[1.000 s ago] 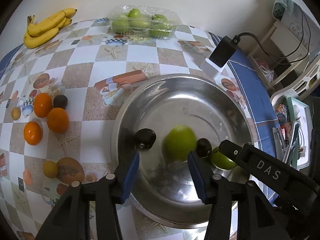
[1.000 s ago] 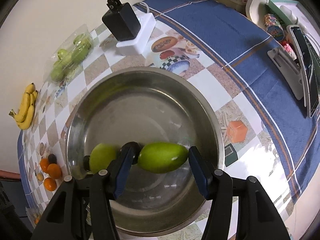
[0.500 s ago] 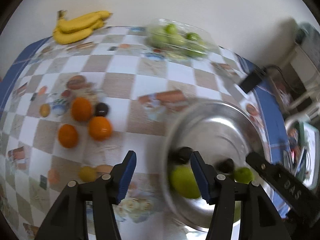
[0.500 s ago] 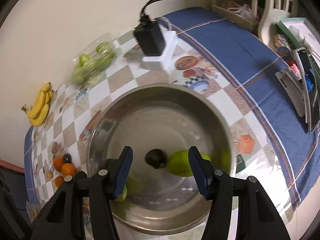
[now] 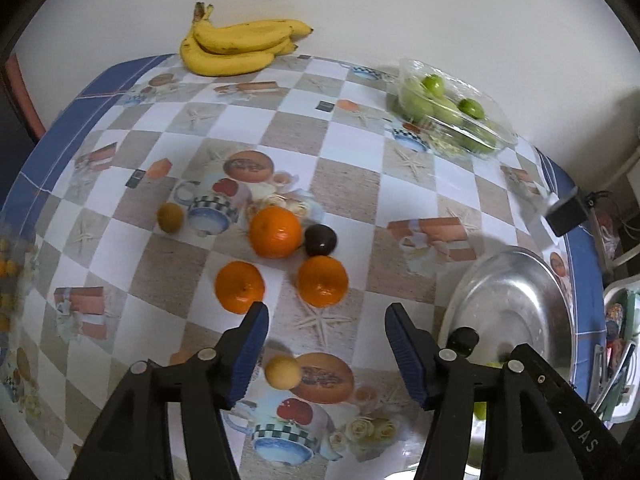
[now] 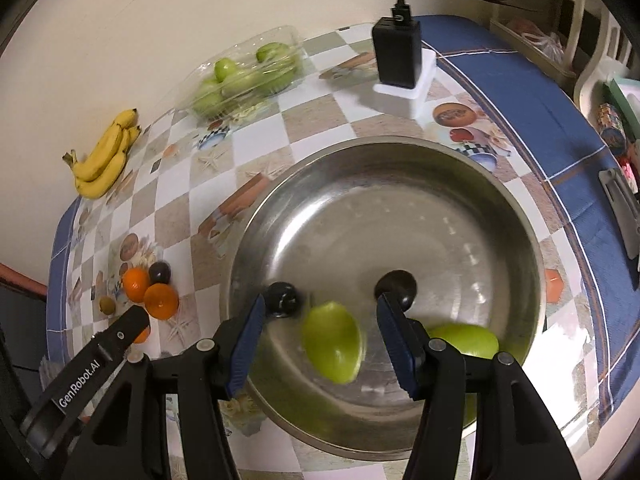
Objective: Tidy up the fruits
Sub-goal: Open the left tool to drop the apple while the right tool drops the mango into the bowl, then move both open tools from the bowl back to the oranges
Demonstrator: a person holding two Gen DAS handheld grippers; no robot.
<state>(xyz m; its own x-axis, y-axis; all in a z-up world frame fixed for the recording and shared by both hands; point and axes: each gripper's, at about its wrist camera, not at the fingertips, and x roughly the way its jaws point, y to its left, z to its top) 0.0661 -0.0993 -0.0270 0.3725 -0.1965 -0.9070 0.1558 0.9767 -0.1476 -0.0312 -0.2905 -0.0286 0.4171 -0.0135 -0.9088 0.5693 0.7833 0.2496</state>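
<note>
On the checkered-cloth counter (image 5: pixel 352 160), the fruit is seen only partly sorted. Inside the round stainless-steel bowl (image 6: pixel 460 200), two green mangoes (image 6: pixel 332 340) and two small dark plums (image 6: pixel 282 298) are counted as placed. Outside the bowl, three round orange tangerines (image 5: pixel 275 232) and one more dark plum (image 5: pixel 320 240) are grouped together, with a small brownish-green kiwi-like fruit (image 5: pixel 170 217) off to their left and a small yellow round fruit (image 5: pixel 283 372) nearer the camera. A yellow banana bunch (image 5: pixel 240 46) and a clear plastic tray of green fruit (image 5: pixel 452 110) are left near the wall, well apart from the bowl.

The left claw (image 5: pixel 324 356) is held over the loose fruit with its jaws opening and nothing gripped; the small yellow fruit is seen between the blue pads but below them, not pinched. The right claw (image 6: pixel 320 344) is held over the bowl, parted and empty, one mango lying loose beneath it.

Judged roughly a third done: the loose tangerines, plum and small fruits are still to be moved, banana and tray possibly too.
</note>
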